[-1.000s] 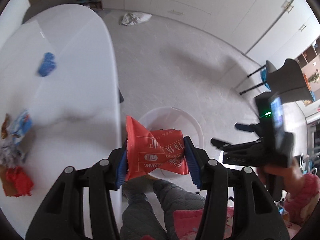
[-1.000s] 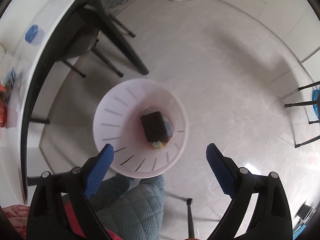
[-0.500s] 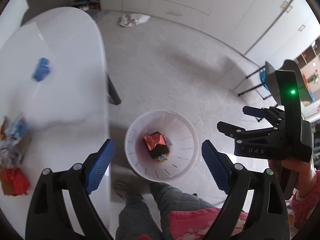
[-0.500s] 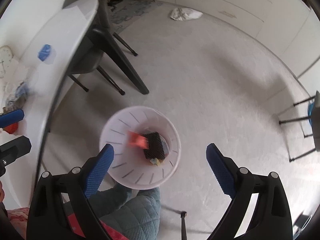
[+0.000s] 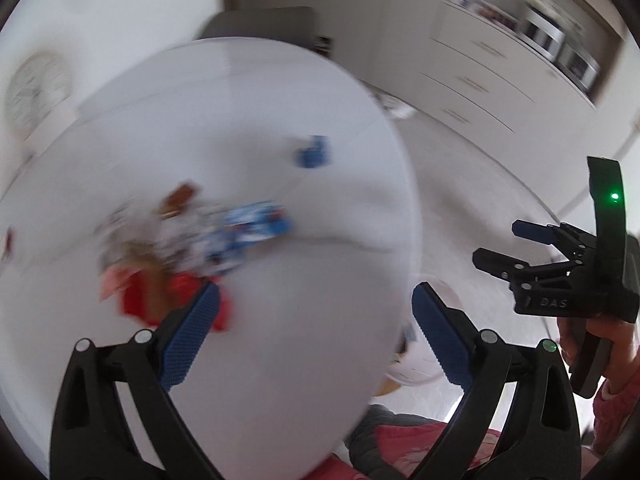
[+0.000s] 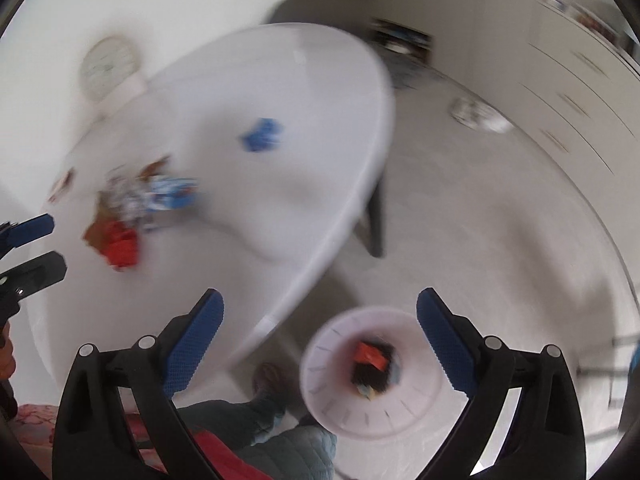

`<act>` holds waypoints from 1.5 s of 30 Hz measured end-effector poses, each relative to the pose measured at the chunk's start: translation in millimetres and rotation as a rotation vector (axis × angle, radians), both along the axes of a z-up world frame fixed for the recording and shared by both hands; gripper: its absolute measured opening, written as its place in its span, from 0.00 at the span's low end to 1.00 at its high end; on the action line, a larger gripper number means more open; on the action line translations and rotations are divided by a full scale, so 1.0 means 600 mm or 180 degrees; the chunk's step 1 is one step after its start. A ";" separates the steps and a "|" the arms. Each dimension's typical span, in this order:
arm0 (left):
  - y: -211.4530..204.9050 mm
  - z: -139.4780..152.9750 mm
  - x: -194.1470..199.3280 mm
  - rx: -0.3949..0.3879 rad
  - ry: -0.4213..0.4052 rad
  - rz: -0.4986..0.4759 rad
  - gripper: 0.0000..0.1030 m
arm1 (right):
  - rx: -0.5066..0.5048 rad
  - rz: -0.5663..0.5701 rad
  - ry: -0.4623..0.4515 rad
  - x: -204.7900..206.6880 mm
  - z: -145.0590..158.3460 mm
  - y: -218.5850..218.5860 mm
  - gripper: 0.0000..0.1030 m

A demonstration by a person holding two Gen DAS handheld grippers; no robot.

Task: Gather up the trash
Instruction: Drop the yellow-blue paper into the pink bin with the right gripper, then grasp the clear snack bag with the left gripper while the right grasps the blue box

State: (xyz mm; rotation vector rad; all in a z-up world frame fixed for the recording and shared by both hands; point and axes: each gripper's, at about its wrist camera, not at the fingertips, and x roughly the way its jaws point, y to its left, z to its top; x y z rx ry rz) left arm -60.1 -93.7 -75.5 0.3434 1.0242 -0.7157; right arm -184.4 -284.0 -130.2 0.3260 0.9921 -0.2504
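A blurred heap of wrappers lies on the white table (image 5: 304,280): a red wrapper (image 5: 140,300), a blue and white packet (image 5: 252,228), and a small blue scrap (image 5: 314,152) farther back. My left gripper (image 5: 314,332) is open and empty above the table, just right of the heap. My right gripper (image 6: 318,340) is open and empty over the table edge. The white bin (image 6: 340,412) stands on the floor below it and holds the red packet (image 6: 370,354) on dark trash. The right gripper also shows in the left wrist view (image 5: 504,246).
The heap (image 6: 132,216) and blue scrap (image 6: 262,134) also show in the right wrist view. A round clock (image 6: 106,66) leans at the wall. A dark chair (image 6: 320,12) stands behind the table. A crumpled bag (image 6: 478,114) lies on the floor near white cabinets (image 5: 500,80).
My left gripper opened and dropped the red packet into the bin, then swung left over the table toward the heap. My right gripper stayed open and tilted up toward the table.
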 end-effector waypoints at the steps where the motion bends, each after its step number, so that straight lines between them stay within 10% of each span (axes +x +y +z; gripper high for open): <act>1: 0.021 0.000 0.013 0.0007 -0.0011 0.0129 0.90 | -0.0001 0.0178 -0.0034 0.024 0.003 0.015 0.94; 11: 0.174 -0.017 0.123 0.0015 0.0107 0.1006 0.90 | -0.0743 0.2106 0.0073 0.222 -0.017 0.162 0.94; 22: 0.213 -0.073 0.268 -0.0055 0.0516 0.1401 0.90 | -0.1441 0.3466 0.0484 0.339 -0.094 0.244 0.93; 28: 0.170 -0.118 0.358 0.0156 0.0615 0.1458 0.90 | -0.1177 0.3686 0.0753 0.364 -0.121 0.242 0.56; 38: 0.111 -0.184 0.420 0.0595 0.0624 0.1325 0.89 | -0.0861 0.3622 0.0811 0.358 -0.105 0.225 0.52; 42: 0.105 -0.196 0.425 0.0626 0.0633 0.1306 0.73 | -0.0639 0.3549 0.0768 0.353 -0.085 0.217 0.49; 45: 0.113 -0.198 0.426 0.0620 0.0707 0.1309 0.57 | -0.0487 0.3432 0.0732 0.354 -0.072 0.211 0.29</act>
